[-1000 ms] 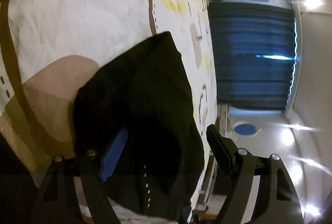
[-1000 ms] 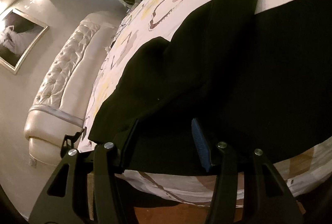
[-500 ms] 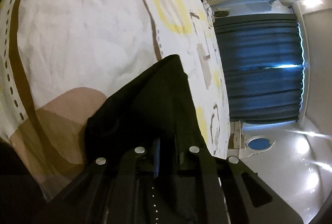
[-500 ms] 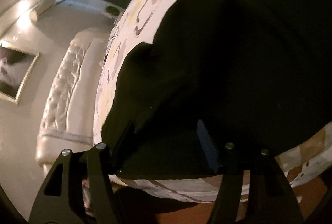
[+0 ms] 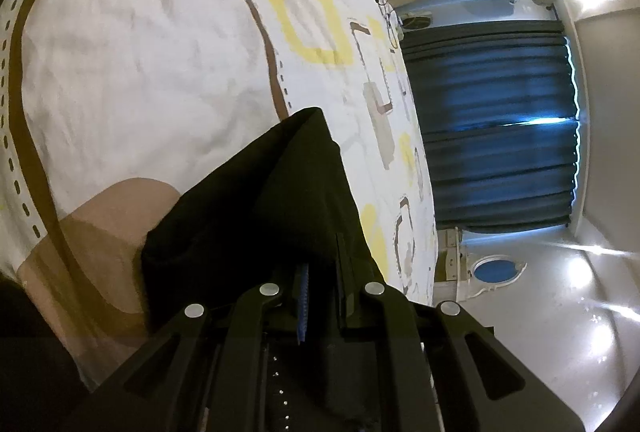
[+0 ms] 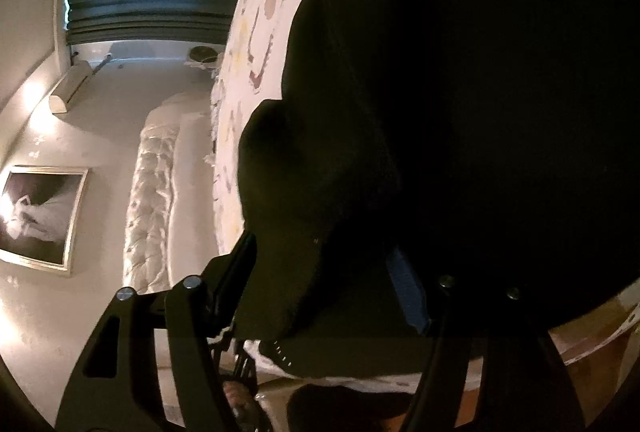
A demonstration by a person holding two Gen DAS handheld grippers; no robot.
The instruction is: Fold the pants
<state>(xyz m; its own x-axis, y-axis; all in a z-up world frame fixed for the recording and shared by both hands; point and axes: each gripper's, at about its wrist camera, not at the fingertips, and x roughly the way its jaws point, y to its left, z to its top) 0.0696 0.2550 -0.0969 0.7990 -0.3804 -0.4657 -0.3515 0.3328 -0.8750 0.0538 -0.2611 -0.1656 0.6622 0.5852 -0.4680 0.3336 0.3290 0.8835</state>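
Black pants (image 5: 280, 200) pinched in left tongs (image 5: 320, 288) (closed); right tongs (image 6: 324, 272) agape, straddling fabric.

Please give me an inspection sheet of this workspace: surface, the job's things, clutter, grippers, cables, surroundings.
Surface: white bedsheet with brown, yellow and grey printed shapes, wrinkled, covering a bed.
Job's things: black fabric pants spread on the sheet; a corner points away in the left wrist view.
Clutter: nothing seen on the sheet.
Grippers: left gripper, jaws shut on the pants edge; right gripper, jaws open, one on each side of a fold of the pants.
Cables: thin wires at the far edge of the bed; too small to tell more.
Surroundings: dark blue pleated curtain, white tufted headboard, framed picture, wall air conditioner.
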